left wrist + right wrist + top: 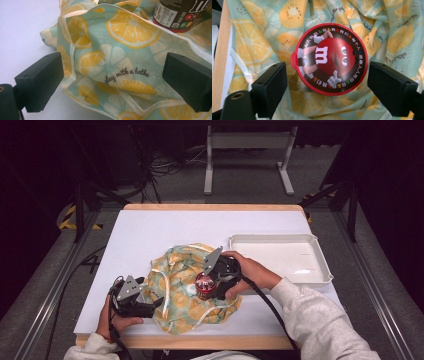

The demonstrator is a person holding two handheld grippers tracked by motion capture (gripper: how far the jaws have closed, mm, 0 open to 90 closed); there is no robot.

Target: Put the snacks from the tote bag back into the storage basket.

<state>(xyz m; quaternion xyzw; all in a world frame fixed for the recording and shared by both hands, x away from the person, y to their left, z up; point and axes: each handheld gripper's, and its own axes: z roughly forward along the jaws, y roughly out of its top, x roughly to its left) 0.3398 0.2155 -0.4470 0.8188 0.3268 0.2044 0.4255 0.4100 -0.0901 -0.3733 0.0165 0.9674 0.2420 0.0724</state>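
- A crumpled lemon-print bag (pixel 187 287) is seen lying on the white counter (pixel 145 232), near its front edge.
- A jar (pixel 204 286) with a red lid is seen standing upright on the bag, right of its middle.
- In the right gripper view the lid (pixel 331 59) is seen from above, with a red cartoon face and a white "m" printed on it.
- The right gripper (pixel 216 279) is held over the jar; its jaws are spread apart on either side of the lid, and contact with the jar cannot be made out.
- The left gripper (pixel 150 306) is placed at the bag's left edge, jaws released and wide apart, with the fabric between them but not pinched.
- In the left gripper view the words "play with a bathe" are printed on the bag (pixel 125 50), and the jar's lower part (pixel 180 15) is seen at the top right.
- An empty white tray (pixel 320 265) is set on the counter to the right, apart from the bag.
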